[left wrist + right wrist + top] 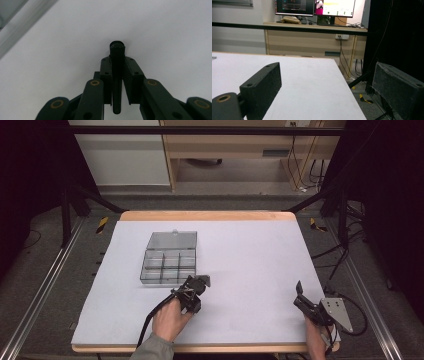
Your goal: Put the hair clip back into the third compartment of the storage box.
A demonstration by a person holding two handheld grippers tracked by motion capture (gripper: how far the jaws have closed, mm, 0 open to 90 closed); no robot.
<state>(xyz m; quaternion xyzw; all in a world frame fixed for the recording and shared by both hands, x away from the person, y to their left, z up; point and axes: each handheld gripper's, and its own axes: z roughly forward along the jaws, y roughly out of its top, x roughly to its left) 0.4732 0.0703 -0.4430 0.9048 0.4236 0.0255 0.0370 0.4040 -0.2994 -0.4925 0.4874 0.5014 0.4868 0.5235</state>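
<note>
A clear grey compartment box (167, 268) lies on the table's left half with its lid (173, 240) folded back. Just off its front right corner, a hand holds my left gripper (201, 282). In the left gripper view this gripper (118, 60) is shut on a thin black rod-like piece (117, 47), whose round end sticks out past the jaw tips, low over the pale mat. My right gripper (300, 295) rests near the table's front right corner. In its own view its two padded jaws stand wide apart, and the right gripper (329, 75) holds nothing.
The pale mat (250, 255) covers a wooden table (205, 215). Black frame legs and cables (345, 245) stand to the right of the table. A wooden desk (312, 37) with monitors (314, 7) lies beyond the far edge. A corner of the box (10, 15) is blurred at the left gripper view's top left.
</note>
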